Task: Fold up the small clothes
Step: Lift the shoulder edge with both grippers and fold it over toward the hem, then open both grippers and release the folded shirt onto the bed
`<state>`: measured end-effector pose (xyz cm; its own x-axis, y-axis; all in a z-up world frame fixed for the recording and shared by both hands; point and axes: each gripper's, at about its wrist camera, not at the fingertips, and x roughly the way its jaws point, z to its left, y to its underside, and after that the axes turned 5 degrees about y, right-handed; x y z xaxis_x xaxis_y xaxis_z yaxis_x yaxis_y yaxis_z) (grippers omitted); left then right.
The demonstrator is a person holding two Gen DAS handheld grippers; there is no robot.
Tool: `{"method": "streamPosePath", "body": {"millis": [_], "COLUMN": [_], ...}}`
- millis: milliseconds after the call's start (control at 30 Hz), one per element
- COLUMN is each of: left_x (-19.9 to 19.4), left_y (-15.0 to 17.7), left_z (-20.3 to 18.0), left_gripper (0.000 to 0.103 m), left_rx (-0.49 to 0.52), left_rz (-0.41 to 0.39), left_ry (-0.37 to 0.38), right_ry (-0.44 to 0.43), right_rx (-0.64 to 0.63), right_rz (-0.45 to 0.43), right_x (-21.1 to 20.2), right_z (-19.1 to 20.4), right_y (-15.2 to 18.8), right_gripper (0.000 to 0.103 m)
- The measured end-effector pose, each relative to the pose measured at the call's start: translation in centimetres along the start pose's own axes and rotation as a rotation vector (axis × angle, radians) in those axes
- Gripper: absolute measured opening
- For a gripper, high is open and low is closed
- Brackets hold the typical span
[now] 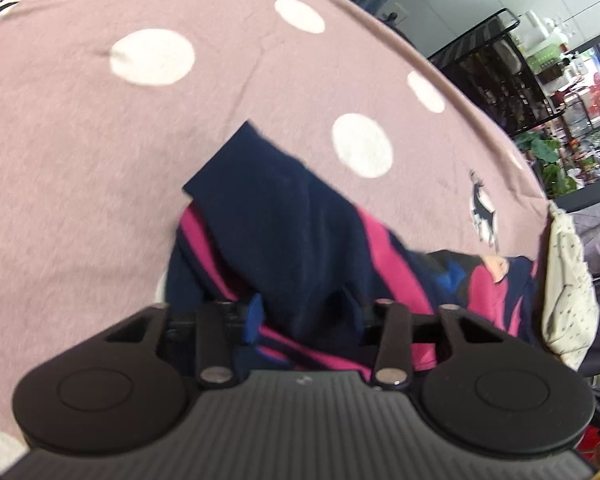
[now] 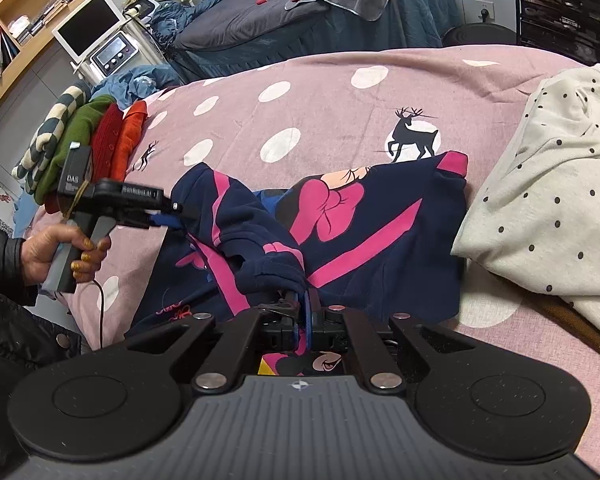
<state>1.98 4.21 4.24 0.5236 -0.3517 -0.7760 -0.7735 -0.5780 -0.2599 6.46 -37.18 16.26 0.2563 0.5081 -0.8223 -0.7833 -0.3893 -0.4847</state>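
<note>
- The navy and pink sweatshirt (image 2: 364,232) lay on the pink spotted bedspread (image 2: 320,92), partly gathered up, with a cartoon print showing on its spread part.
- The right gripper (image 2: 305,312) had its blue-padded fingers pressed together on a bunched navy fold at the sweatshirt's near edge; the fingertips themselves were buried in the cloth.
- The left gripper (image 2: 172,216), seen from the right wrist view, was held in the person's left hand (image 2: 66,254) and met the sweatshirt's left edge, lifting a hump of fabric.
- In the left wrist view the left gripper (image 1: 304,312) was draped by a navy flap; one blue finger pad (image 1: 254,316) showed, the other was covered, yet the cloth hung from between them, so the fingers gripped the sweatshirt (image 1: 284,216).
- That view was blurred, and the garment's lower part was cut off behind the gripper body.
- A cream dotted garment (image 2: 548,200) lay just to the right of the sweatshirt, running out of view at the picture's edge.
- A stack of folded knitwear (image 2: 88,140) sat at the bed's far left corner, partly hidden by the left gripper.
</note>
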Motion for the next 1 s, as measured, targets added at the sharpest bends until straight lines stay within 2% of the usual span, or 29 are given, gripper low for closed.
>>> {"method": "streamPosePath", "body": {"millis": [33, 133, 233, 333, 433, 600, 700, 767, 867, 967, 1000], "left_x": [0.3, -0.1, -3.1, -7.0, -9.7, -10.3, -9.1, -7.9, -6.4, -5.6, -5.6], "left_y": [-0.2, -0.3, 0.2, 1.3, 3.5, 8.2, 10.1, 11.1, 11.9, 12.6, 12.9], "left_z": [-0.1, -0.8, -1.1, -1.5, -0.9, 0.2, 1.1, 1.3, 1.7, 2.0, 2.0], "left_gripper": [0.005, 0.005, 0.005, 0.005, 0.005, 0.005, 0.005, 0.005, 0.012, 0.032, 0.04], "left_rx": [0.019, 0.066, 0.069, 0.129, 0.139, 0.227, 0.227, 0.244, 0.274, 0.338, 0.368], "left_rz": [0.009, 0.026, 0.02, 0.042, 0.145, 0.361, 0.416, 0.422, 0.449, 0.468, 0.47], "left_ry": [-0.001, 0.003, 0.073, 0.091, 0.106, 0.069, 0.049, 0.018, -0.054, -0.121, -0.136], "right_ry": [-0.001, 0.004, 0.024, 0.035, 0.031, 0.03, 0.044, 0.056, 0.084, 0.159, 0.197], "right_rx": [0.0, -0.005, -0.013, -0.027, -0.071, -0.14, -0.176, -0.197, -0.217, -0.262, -0.266], "right_rz": [0.002, 0.007, -0.006, -0.026, -0.009, 0.09, 0.151, 0.185, 0.206, 0.249, 0.269], "right_x": [0.0, 0.0, -0.5, -1.7, -2.6, -3.0, -2.6, -1.9, -0.9, 0.9, 1.6], "right_z": [0.0, 0.0, 0.0, -0.1, 0.1, 0.4, 0.8, 1.1, 1.3, 1.4, 1.4], "right_y": [0.0, 0.1, -0.2, -0.3, -0.1, 1.8, 3.2, 4.2, 5.5, 6.6, 6.8], "right_gripper": [0.006, 0.006, 0.005, 0.005, 0.005, 0.006, 0.006, 0.005, 0.006, 0.006, 0.01]}}
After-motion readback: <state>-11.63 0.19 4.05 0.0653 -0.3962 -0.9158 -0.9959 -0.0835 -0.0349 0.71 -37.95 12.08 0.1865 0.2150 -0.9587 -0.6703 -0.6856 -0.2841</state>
